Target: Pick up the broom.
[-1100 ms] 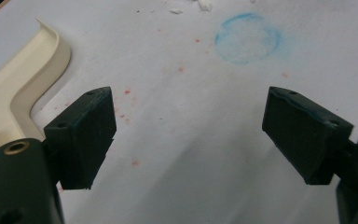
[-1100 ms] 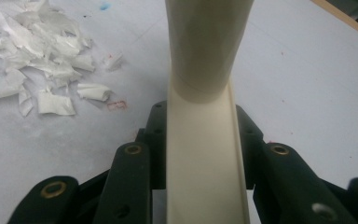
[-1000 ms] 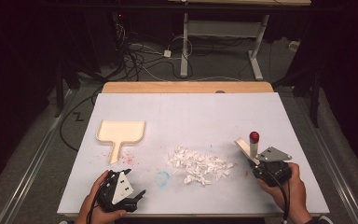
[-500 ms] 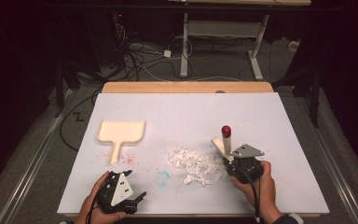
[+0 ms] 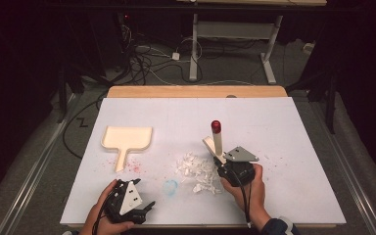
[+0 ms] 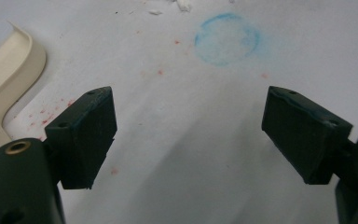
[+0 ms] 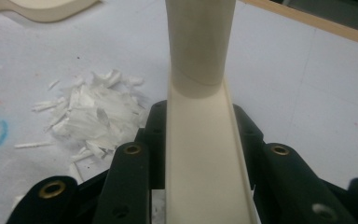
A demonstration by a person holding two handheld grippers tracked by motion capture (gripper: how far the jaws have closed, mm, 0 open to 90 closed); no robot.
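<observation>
The right tool (image 5: 221, 159), clamped on the cream plastic brush with red-tipped handle (image 5: 216, 138), has been shifted leftward onto the white paper-shred pile (image 5: 196, 170). The left tool (image 5: 142, 209) is held wide open, empty, on the white worktop (image 5: 274, 127).

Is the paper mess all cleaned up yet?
Not yet. The white paper scraps lie in a heap on the table, and the dustpan is empty. The right gripper is clamped on a brush beside the heap. The left gripper is open. Likely left: sweeping scraps into the dustpan.
</observation>
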